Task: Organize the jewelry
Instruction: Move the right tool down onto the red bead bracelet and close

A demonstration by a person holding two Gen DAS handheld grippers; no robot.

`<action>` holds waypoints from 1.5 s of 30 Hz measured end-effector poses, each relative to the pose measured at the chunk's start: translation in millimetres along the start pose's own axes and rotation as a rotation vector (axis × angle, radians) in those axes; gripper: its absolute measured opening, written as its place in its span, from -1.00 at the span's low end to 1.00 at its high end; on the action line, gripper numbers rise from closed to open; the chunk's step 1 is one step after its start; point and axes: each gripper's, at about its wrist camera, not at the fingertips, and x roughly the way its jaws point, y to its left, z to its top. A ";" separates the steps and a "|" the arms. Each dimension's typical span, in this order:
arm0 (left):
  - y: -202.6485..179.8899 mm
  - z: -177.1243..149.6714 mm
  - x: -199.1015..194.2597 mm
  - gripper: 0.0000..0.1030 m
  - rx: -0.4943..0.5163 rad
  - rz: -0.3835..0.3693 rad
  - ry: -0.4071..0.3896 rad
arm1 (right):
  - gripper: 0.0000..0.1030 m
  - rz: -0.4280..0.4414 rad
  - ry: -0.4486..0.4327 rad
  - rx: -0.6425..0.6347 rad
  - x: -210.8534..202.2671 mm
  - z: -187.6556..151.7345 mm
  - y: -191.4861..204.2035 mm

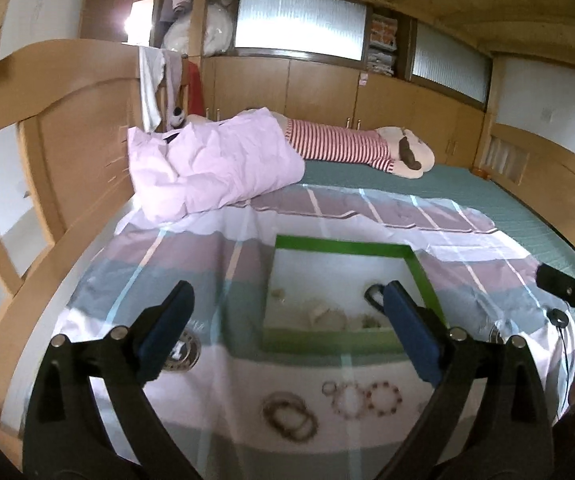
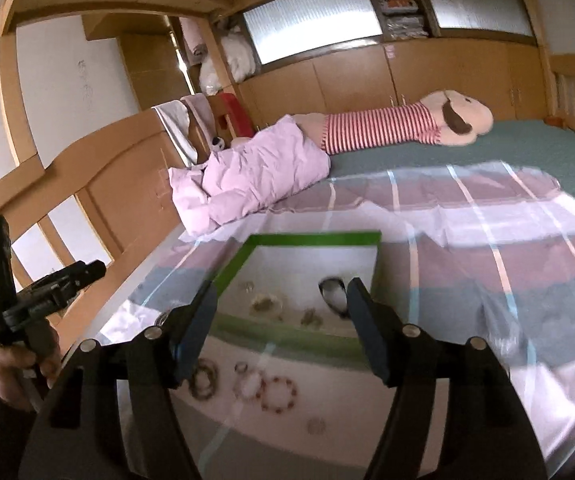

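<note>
the left hand-held gripper (image 1: 287,312) hangs above the bed with its blue-padded jaws spread wide and nothing between them. the right hand-held gripper (image 2: 277,314) is likewise released, jaws apart and empty, though a little less wide. both point down and forward at a green-rimmed box (image 1: 419,276) lying open on a checked sheet (image 1: 215,256) spread over the bed. inside the box, on its pale floor, lie several small pieces of jewelry (image 1: 327,314), blurred, and a dark looped piece (image 2: 333,294) toward the right side. on the sheet just near of the box sit more pieces: a pair of dark bangles (image 1: 289,418) on the left, a small ring (image 1: 328,388), a pale beaded bracelet (image 1: 349,400) and a red beaded bracelet (image 1: 385,398) on the right. far across the bed lie a pink quilt (image 1: 215,168) and a striped plush toy (image 1: 343,146). in the right wrist view a hand (image 2: 19,364) grips the other gripper's handle at the left edge.
</note>
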 end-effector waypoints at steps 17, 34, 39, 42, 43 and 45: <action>-6.4 -60.4 -28.5 0.84 -0.029 -0.010 0.099 | 0.29 -0.013 0.051 -0.079 -8.9 -50.2 31.2; -0.6 -53.9 -17.6 0.84 -0.068 -0.002 0.115 | 0.08 -0.095 0.303 -0.060 71.5 -97.9 24.5; 1.7 -53.5 -13.0 0.84 -0.070 0.003 0.125 | -0.45 -0.161 0.427 -0.087 123.3 -127.2 18.2; 3.8 -54.1 -10.1 0.84 -0.077 0.003 0.135 | -0.58 -0.185 0.452 -0.096 142.2 -132.1 14.0; 4.3 -54.6 -9.6 0.84 -0.078 0.004 0.137 | -0.61 -0.183 0.465 -0.090 148.6 -133.6 13.5; 6.8 -55.4 -6.7 0.84 -0.081 0.007 0.148 | -0.63 -0.180 0.476 -0.088 156.9 -133.3 14.7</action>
